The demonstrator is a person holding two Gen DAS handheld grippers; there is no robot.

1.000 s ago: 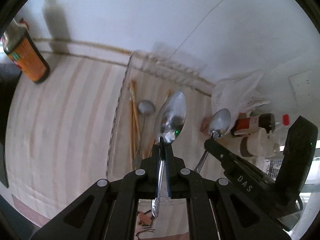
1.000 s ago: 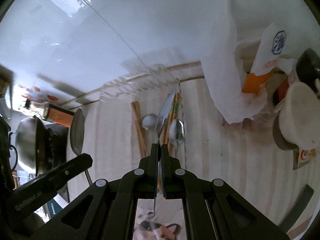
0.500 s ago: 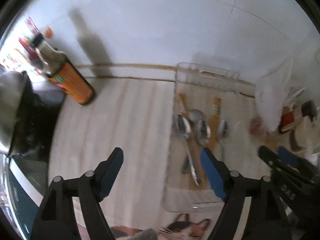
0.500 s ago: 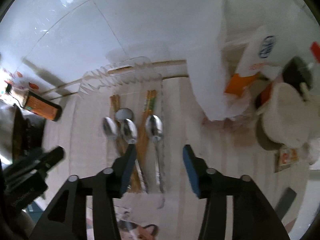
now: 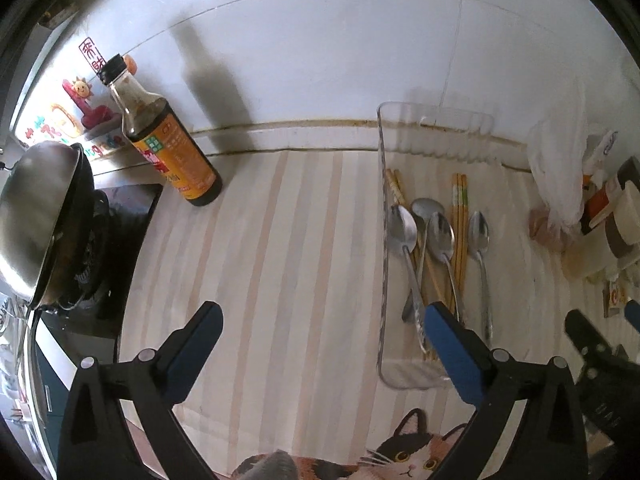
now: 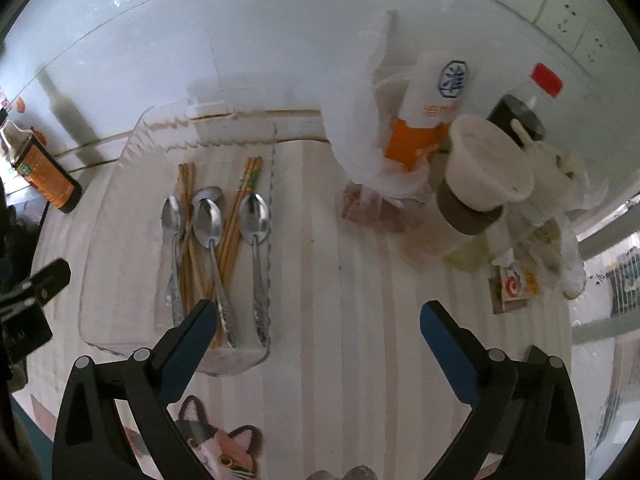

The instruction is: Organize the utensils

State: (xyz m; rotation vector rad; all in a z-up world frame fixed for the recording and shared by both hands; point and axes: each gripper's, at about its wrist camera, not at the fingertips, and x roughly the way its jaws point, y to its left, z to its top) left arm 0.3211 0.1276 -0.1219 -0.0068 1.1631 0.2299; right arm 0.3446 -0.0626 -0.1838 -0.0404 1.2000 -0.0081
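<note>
A clear plastic tray [image 5: 383, 248] [image 6: 120, 184] lies on the striped counter. In it lie several steel spoons [image 5: 440, 236] [image 6: 208, 224] and pairs of wooden chopsticks [image 5: 460, 216] [image 6: 240, 208], side by side. My left gripper [image 5: 320, 320] is open and empty, held above the counter left of the tray. My right gripper [image 6: 316, 316] is open and empty, above the counter right of the tray. The left gripper's body shows at the left edge of the right wrist view [image 6: 36, 288].
A soy sauce bottle [image 5: 168, 140] stands by the wall at the left, next to a wok [image 5: 36, 216] on a stove. On the right stand a white plastic bag [image 6: 360, 120], an orange-white bottle [image 6: 432, 116], a lidded cup [image 6: 480, 176] and a dark bottle [image 6: 520, 112].
Both grippers were shut on spoons a second ago. They opened, the spoons now lie in the tray, and both grippers have drawn back and up.
</note>
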